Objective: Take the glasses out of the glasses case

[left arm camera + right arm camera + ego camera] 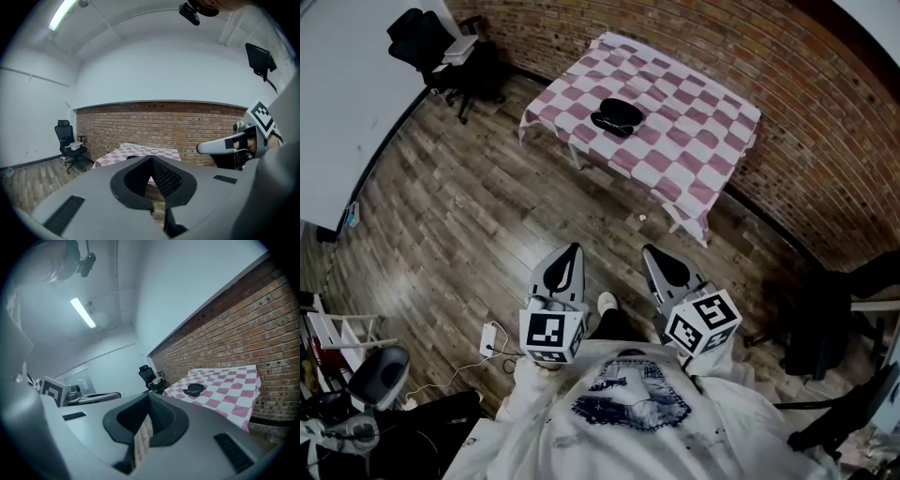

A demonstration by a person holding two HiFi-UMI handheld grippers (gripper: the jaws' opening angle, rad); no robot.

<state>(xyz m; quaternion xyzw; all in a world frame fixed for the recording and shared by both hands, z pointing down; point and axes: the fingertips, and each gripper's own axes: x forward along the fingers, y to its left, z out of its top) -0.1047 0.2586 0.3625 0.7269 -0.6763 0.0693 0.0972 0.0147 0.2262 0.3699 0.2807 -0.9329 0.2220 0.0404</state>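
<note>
Glasses case (617, 116) lies on the checkered worktop (703, 150), well apart from left gripper (574, 247) and right gripper (648, 250); their fingers (565, 274) are clenched, empty.

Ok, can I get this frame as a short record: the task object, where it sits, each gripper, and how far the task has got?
object: black glasses case
location: on the checked table, near its middle
lid: too far away to tell
left gripper: jaws together, empty, held close to the person's body, well short of the table
right gripper: jaws together, empty, beside the left one
progress: not begun, neither gripper at the case
surroundings: wooden floor, brick wall, office chair
</note>
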